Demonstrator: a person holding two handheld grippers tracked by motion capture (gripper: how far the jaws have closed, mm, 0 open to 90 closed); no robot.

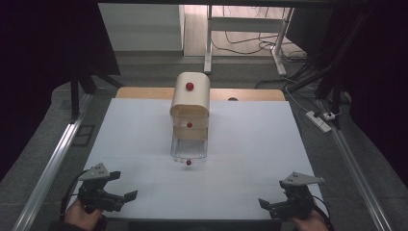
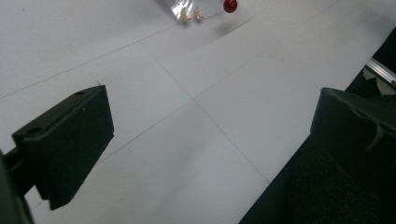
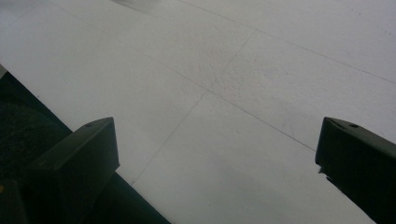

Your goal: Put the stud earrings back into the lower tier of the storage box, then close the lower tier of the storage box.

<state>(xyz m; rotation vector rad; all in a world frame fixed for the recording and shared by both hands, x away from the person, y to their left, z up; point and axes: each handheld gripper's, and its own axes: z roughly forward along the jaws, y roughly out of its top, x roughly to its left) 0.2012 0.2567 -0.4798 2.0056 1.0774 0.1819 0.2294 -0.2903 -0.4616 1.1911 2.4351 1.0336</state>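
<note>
The cabinet (image 1: 190,103) stands at the middle of the desk (image 1: 250,144), toward its far edge. It has a rounded beige top and three red knobs: one on the top (image 1: 189,86), one on the middle drawer (image 1: 189,124), one on the clear bottom drawer (image 1: 188,149), which is pulled out toward you. That lowest knob (image 1: 188,162) sits at the drawer's near end.

You have open white surface on both sides of the cabinet and across the whole near half of the desk.

Your left hand-held gripper (image 1: 126,185) sits at the near left corner, jaws spread, holding nothing. Your right hand-held gripper (image 1: 272,192) sits at the near right corner, jaws likewise spread and unloaded. Both are well apart from the cabinet.

The left gripper view adds the clear drawer's front corner (image 2: 187,11) and its knob (image 2: 229,5) at the top, and the desk's near edge at lower right. The right gripper view (image 3: 215,163) shows bare desk with faint seam lines, and the desk's edge at lower left.
</note>
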